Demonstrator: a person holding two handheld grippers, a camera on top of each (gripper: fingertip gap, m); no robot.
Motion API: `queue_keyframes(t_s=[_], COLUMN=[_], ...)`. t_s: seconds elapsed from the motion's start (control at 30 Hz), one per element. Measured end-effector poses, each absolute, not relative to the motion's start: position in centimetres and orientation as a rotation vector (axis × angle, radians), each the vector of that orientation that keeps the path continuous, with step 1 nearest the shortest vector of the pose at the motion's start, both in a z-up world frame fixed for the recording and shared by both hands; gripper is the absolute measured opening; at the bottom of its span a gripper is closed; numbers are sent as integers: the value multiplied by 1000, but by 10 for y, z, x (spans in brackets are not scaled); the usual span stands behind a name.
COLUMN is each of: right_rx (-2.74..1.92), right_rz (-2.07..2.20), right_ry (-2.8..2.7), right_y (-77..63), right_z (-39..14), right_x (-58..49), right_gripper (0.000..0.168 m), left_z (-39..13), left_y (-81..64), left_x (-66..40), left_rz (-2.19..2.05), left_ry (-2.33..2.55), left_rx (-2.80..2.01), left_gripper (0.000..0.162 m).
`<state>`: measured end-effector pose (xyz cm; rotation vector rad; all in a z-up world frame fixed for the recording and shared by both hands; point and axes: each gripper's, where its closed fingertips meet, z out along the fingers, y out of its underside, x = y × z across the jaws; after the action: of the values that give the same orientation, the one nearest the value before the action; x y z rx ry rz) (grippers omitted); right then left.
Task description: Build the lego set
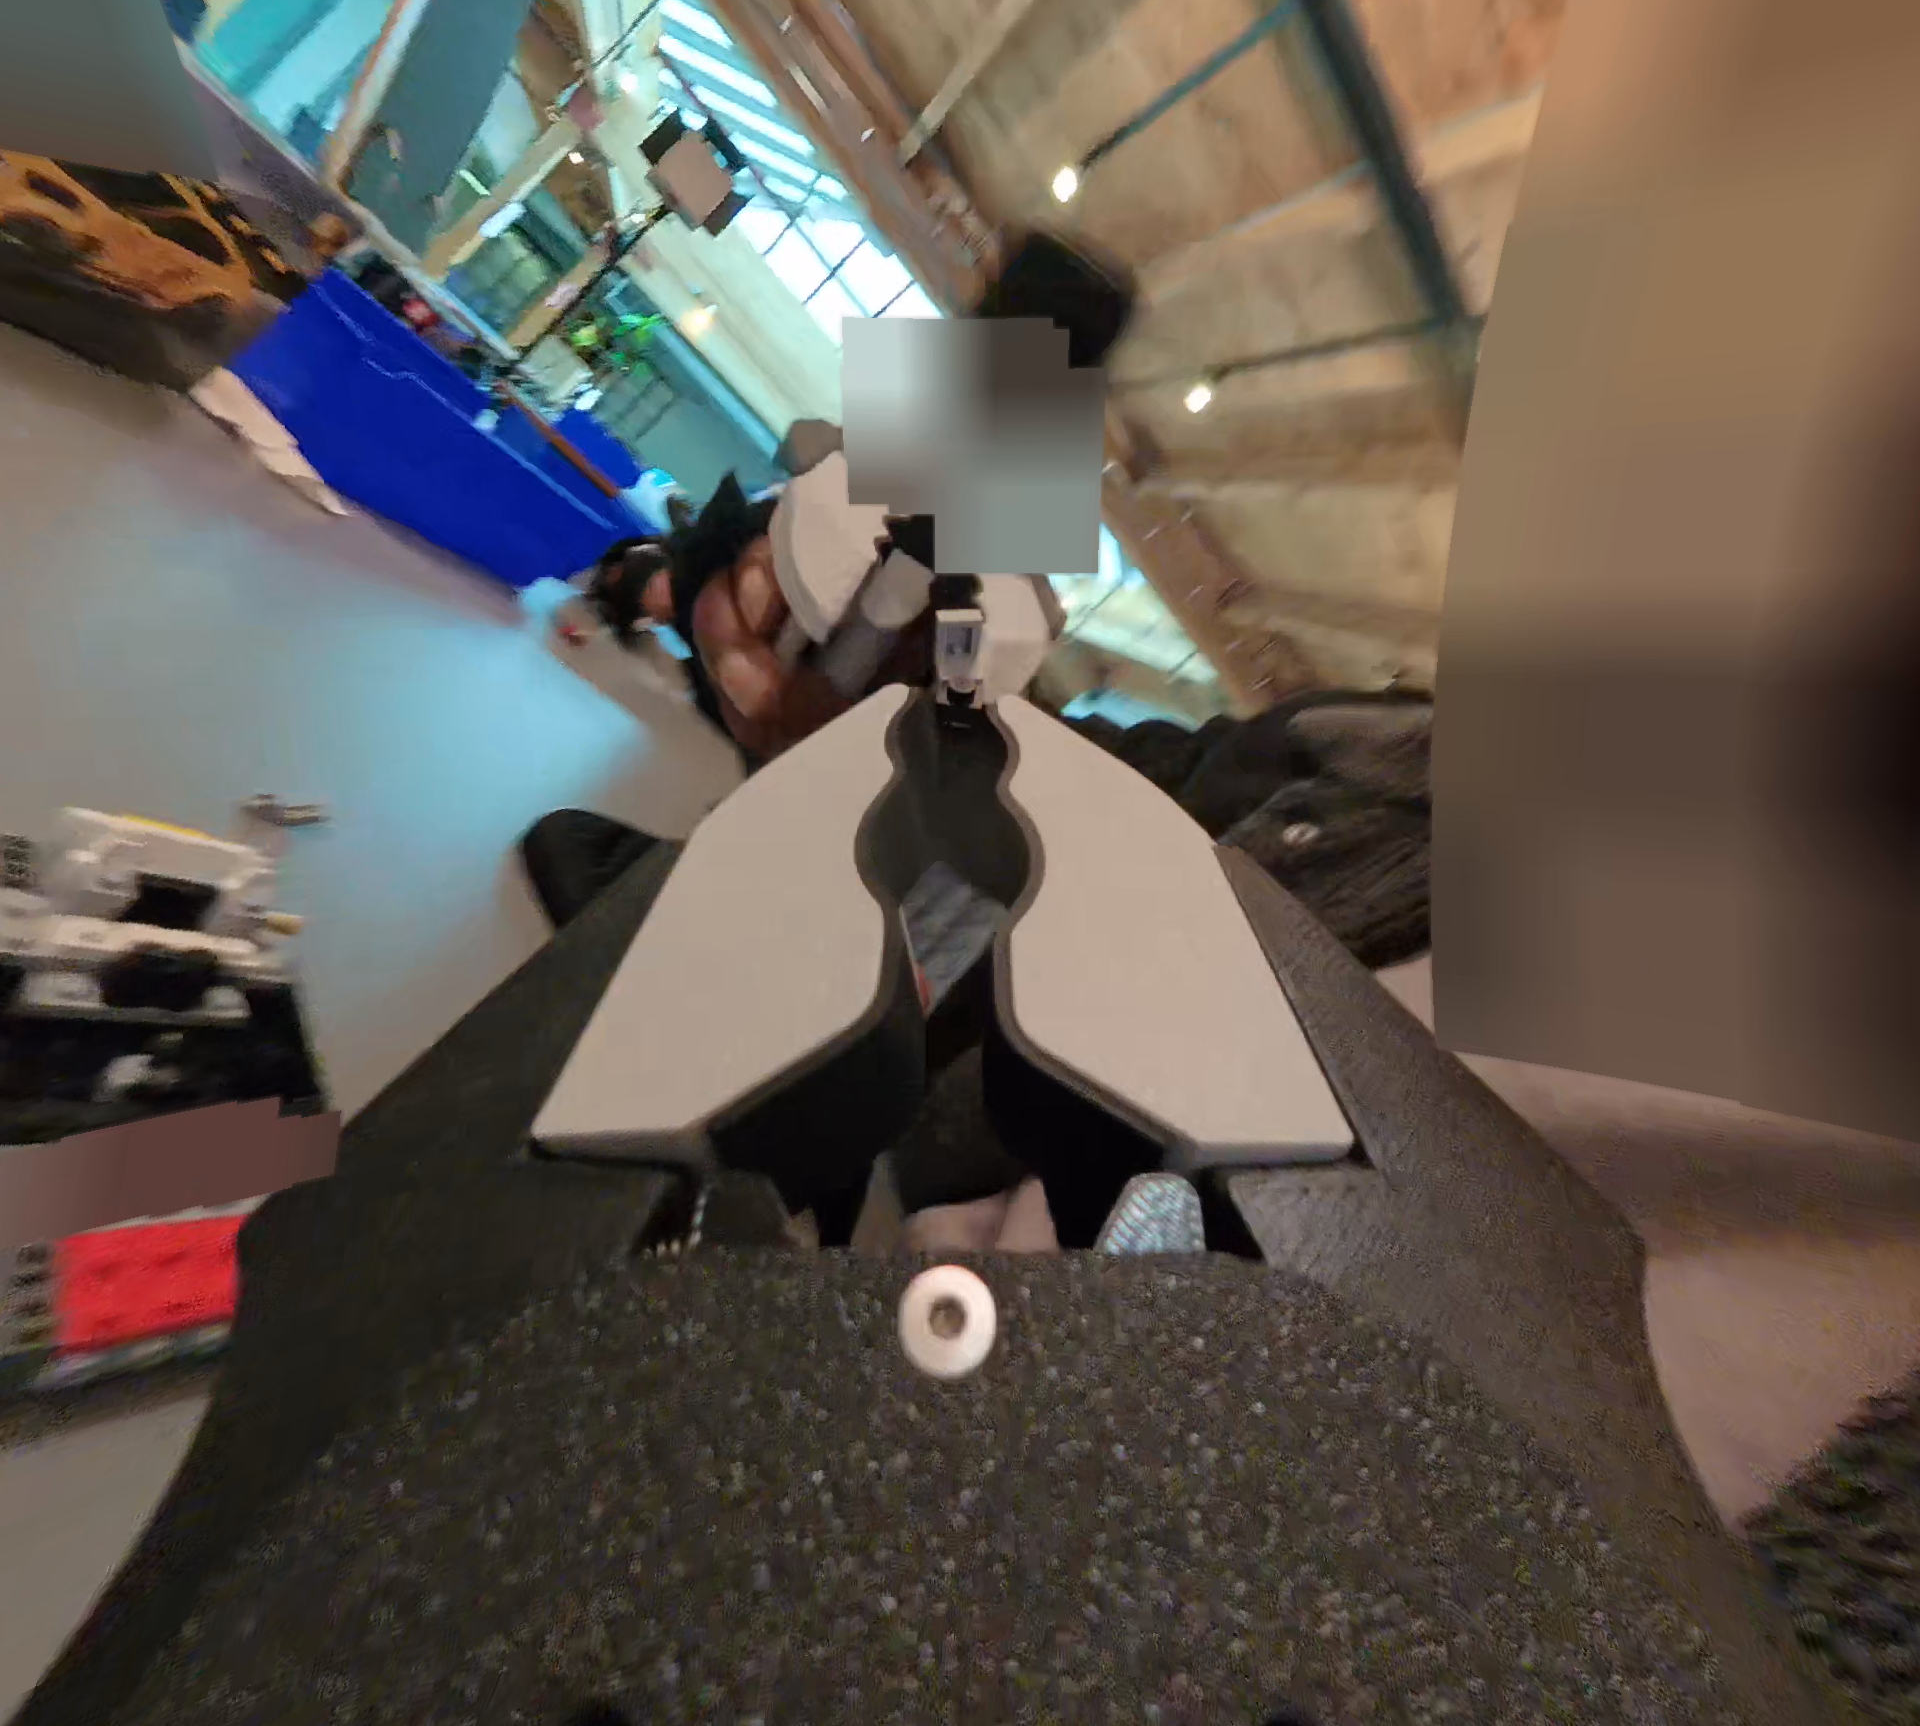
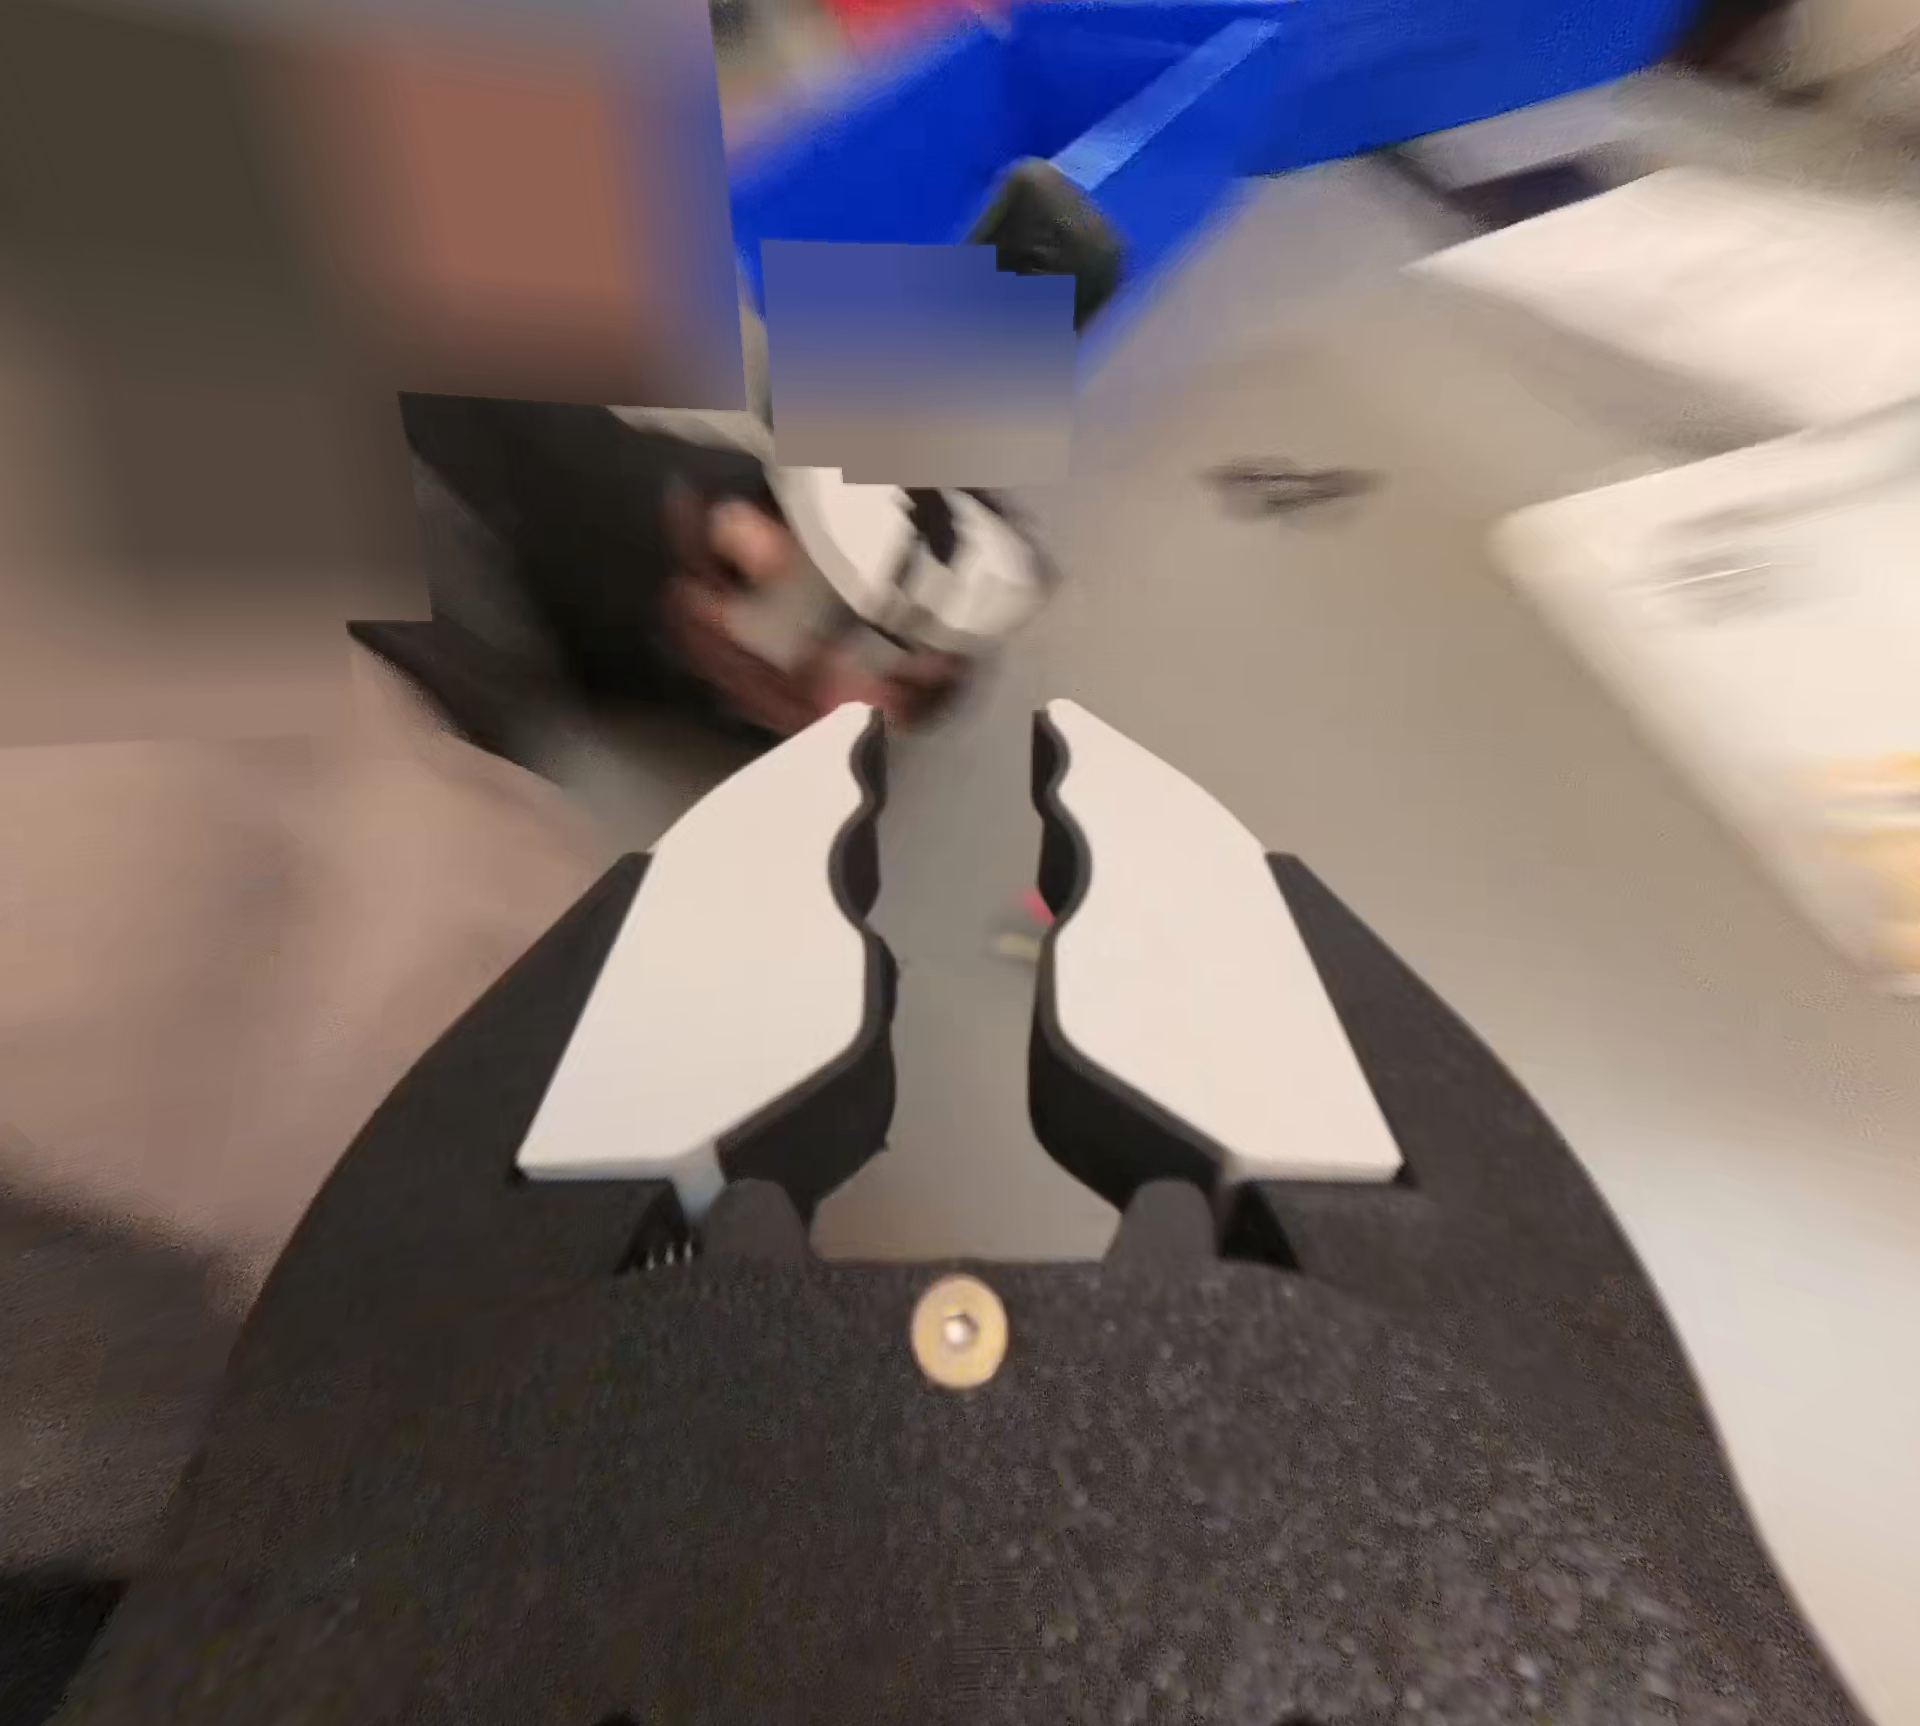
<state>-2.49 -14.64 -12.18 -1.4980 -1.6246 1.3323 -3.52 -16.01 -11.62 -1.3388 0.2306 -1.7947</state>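
Fingers of the left gripper (image 1: 954, 712) pinch a small white lego piece (image 1: 958, 650) at their tips, raised above the surface (image 1: 260, 658). Right gripper (image 2: 956, 726) fingers stand apart, empty. No writing is readable.

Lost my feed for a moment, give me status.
Left gripper shut on small white lego piece, held up in the air. Right gripper open, empty. Partly built lego model on table. Nothing in the way.

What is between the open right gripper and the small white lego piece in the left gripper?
Nothing visible. The small white lego piece sticks out of the shut left gripper, and the right gripper faces it with open air between.
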Motion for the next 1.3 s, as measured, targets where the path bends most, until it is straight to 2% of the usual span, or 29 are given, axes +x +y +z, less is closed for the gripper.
queue_keyframes(t_s=[0.1, 0.43, 0.7, 0.9, 1.3], right_rx=[-1548, -1414, -1359, -1300, -1202], right_rz=[1724, 1687, 1638, 1592, 1536], right_ry=[-1447, -1505, -1543, -1562, -1401], right_y=[-155, -161, -163, -164, -165], right_z=[-121, -137, -142, -142, -142], right_x=[-25, -25, -23, -24, -21], right_gripper=[29, 10, 12, 7, 7], left_z=[-126, -138, -145, -145, -144], left_y=[-161, -163, -163, -161, -162], left_x=[-32, -22, -15, -16, -12], left_rz=[-1559, -1185, -1146, -1111, -1005], left_ry=[388, 626, 667, 662, 709], left_rx=[-1412, -1481, -1513, -1527, -1550], left_gripper=[8, 9, 9, 9, 9])
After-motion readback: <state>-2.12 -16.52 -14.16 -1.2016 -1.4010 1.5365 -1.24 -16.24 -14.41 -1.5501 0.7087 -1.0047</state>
